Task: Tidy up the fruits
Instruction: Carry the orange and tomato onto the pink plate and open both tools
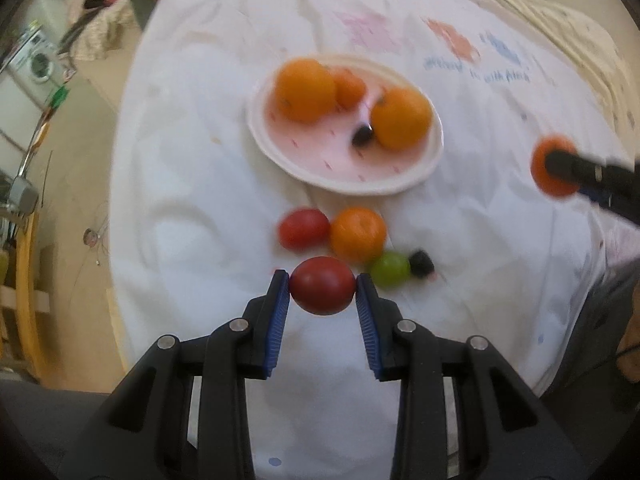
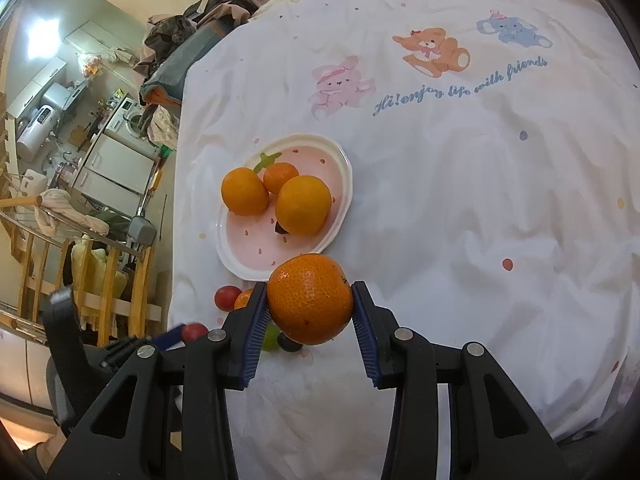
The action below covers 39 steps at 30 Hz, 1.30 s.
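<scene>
My left gripper (image 1: 322, 292) is shut on a dark red tomato (image 1: 322, 285) just above the white sheet. Beyond it lie a second red tomato (image 1: 304, 229), an orange (image 1: 358, 234), a green grape (image 1: 390, 268) and a dark grape (image 1: 421, 264). The pink plate (image 1: 396, 176) holds three oranges and a dark grape (image 1: 362, 135). My right gripper (image 2: 310, 304) is shut on an orange (image 2: 310, 298), held near the plate's (image 2: 240, 248) front edge. It shows at the right of the left wrist view (image 1: 554, 166).
The white cartoon-print sheet (image 2: 460, 200) covers the surface. Its left edge drops off to a room with a wooden railing (image 2: 100, 292), a washing machine and clutter. A pile of clothes (image 2: 192, 36) lies at the far left corner.
</scene>
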### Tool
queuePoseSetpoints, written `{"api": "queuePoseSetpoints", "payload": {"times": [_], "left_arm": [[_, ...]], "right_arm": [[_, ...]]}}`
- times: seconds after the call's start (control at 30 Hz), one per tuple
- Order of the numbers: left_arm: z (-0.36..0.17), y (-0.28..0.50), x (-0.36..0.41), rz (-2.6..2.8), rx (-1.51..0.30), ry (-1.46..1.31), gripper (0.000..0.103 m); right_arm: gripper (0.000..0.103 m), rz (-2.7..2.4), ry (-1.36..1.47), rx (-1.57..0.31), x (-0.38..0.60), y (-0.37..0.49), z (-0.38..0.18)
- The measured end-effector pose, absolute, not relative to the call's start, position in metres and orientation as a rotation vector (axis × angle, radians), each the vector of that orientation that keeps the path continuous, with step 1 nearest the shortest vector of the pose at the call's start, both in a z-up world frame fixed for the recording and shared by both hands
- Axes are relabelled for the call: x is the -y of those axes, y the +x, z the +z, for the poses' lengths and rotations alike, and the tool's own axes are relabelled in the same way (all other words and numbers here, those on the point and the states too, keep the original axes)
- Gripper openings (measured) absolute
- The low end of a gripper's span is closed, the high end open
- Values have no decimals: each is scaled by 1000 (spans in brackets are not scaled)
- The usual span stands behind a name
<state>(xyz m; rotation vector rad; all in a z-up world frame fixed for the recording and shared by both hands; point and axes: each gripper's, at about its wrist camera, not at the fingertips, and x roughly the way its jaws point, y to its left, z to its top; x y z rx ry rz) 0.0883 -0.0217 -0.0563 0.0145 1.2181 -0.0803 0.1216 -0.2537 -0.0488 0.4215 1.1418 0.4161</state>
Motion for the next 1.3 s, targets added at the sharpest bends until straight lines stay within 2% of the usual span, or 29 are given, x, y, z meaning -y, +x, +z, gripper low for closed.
{"api": "queuePoseSetpoints", "payload": {"times": [0.3, 0.57, 1.03, 1.3], "left_arm": [[-23, 109, -2, -1, -1126, -77, 30], [-7, 139, -14, 42, -1090, -67, 30], [2, 194, 2, -3, -1049, -38, 30], [-11, 225, 8, -19, -1055, -10, 30]], "right_arm": [[43, 469, 491, -999, 265, 121, -19], [43, 443, 499, -961, 269, 149, -1], [43, 420, 482, -991, 261, 199, -6], [43, 430, 474, -1049, 248, 231, -22]]}}
